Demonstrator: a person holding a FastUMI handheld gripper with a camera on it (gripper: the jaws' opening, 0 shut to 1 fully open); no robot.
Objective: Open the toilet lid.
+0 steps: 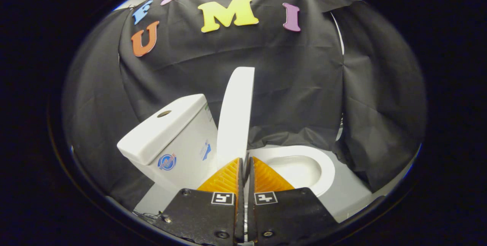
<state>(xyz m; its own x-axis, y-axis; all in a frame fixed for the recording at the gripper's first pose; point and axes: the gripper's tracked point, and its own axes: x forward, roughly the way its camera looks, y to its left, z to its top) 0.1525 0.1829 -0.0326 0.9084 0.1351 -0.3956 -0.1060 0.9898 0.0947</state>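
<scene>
The stiff, smooth white plastic toilet lid (236, 113) is stood upright near the cistern (167, 139); its thin edge is pinched lightly by the almost closed gripper (245, 162).

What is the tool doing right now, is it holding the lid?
Tool: closed, fingers nearly together just in front of the raised toilet lid. Whether they pinch the lid's edge cannot be told.

Lit evenly from above, bright on the white toilet lid (236, 113) and bowl (304, 168), dim on the far cloth. Bent strongly by fisheye at the margins. Sharp throughout, no glare.
</scene>
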